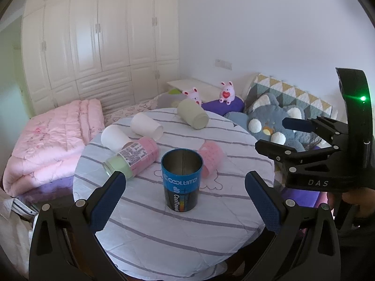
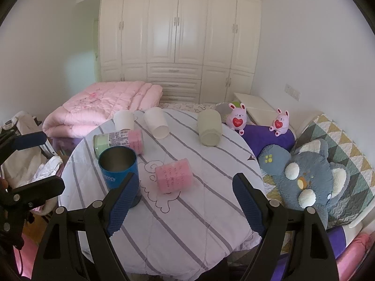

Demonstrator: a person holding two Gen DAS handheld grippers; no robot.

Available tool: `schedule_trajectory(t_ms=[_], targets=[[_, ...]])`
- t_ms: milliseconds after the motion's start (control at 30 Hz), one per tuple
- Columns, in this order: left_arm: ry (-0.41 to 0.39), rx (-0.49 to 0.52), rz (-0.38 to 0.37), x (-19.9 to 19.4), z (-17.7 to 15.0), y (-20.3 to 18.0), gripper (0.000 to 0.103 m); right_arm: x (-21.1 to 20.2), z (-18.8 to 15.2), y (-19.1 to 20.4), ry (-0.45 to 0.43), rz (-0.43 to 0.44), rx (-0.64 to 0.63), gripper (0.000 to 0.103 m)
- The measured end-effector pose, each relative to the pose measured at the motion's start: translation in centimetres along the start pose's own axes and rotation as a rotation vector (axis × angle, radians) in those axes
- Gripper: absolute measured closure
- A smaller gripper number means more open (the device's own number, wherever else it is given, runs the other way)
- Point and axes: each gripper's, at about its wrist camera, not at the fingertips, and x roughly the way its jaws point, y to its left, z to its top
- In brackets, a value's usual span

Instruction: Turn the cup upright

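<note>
The blue cup (image 1: pixel 182 179) stands upright, mouth up, on the striped worktop (image 1: pixel 164 229). Left gripper (image 1: pixel 185 199) fingers are spread wide either side of it, not touching. Right gripper (image 2: pixel 185 201) fingers are likewise spread, empty. Five other cups lie tipped nearby.

The round table (image 2: pixel 164 222) wears a white cloth with purple stripes. Behind it stands a cream wardrobe (image 2: pixel 180 35). A folded pink quilt (image 2: pixel 105 103) lies left of the table; a grey plush toy (image 2: pixel 311 178) and two pink bunnies (image 2: pixel 238 118) lie right of it.
</note>
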Motion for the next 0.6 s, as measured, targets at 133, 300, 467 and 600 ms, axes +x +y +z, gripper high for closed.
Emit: schedule_trajectory(t_ms=[133, 300, 467, 600], targets=[[-0.002, 0.002, -0.006, 0.08, 0.01, -0.04, 0.0, 0.04, -0.02, 0.13, 0.004, 0.001, -0.005, 0.02], [0.009, 0.014, -0.007, 0.45, 0.03, -0.16, 0.0, 0.2, 0.06, 0.36, 0.01, 0.003, -0.01, 0.02], [0.007, 0.014, -0.005, 0.46, 0.06, -0.2, 0.0, 0.38, 0.16, 0.48, 0.015, 0.006, -0.008, 0.02], [0.003, 0.011, 0.002, 0.48, 0.01, -0.09, 0.0, 0.41, 0.15, 0.5, 0.013, 0.006, -0.011, 0.02]])
